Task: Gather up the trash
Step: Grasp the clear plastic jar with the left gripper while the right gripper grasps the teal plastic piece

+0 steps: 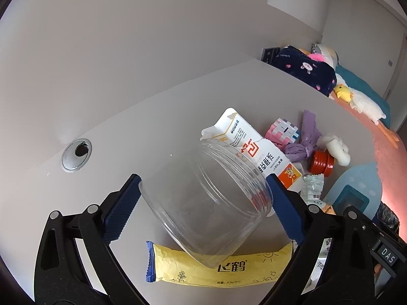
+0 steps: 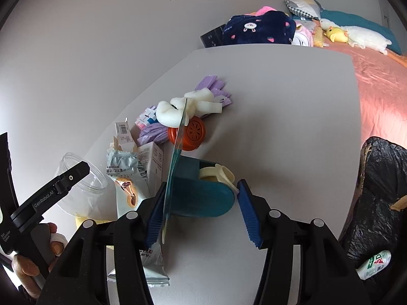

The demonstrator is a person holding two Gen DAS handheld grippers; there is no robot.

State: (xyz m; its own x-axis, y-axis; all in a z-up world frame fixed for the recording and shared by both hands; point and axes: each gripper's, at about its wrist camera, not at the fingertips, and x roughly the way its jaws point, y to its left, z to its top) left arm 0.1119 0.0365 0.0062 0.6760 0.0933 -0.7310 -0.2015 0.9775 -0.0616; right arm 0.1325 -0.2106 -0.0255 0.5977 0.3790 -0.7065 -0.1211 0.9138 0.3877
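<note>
My left gripper (image 1: 203,198) is shut on a clear plastic jar (image 1: 208,203), tilted above a yellow wrapper (image 1: 229,269) on the white table (image 1: 127,132). The jar also shows in the right wrist view (image 2: 84,185). My right gripper (image 2: 201,211) is open around a teal plastic package (image 2: 201,193) with a thin backing card (image 2: 175,152) and a cream item inside; the jaws stand on either side of it. Behind lie torn white cartons (image 1: 254,147), a red cap (image 2: 189,133), white foam (image 2: 178,109) and purple paper (image 2: 213,86).
A black trash bag (image 2: 376,195) hangs at the table's right edge with a small white bottle (image 2: 374,264) in it. Snack wrappers (image 2: 127,193) lie by my right gripper. A cable hole (image 1: 76,155) sits far left. A bed with plush toys (image 2: 356,35) lies beyond.
</note>
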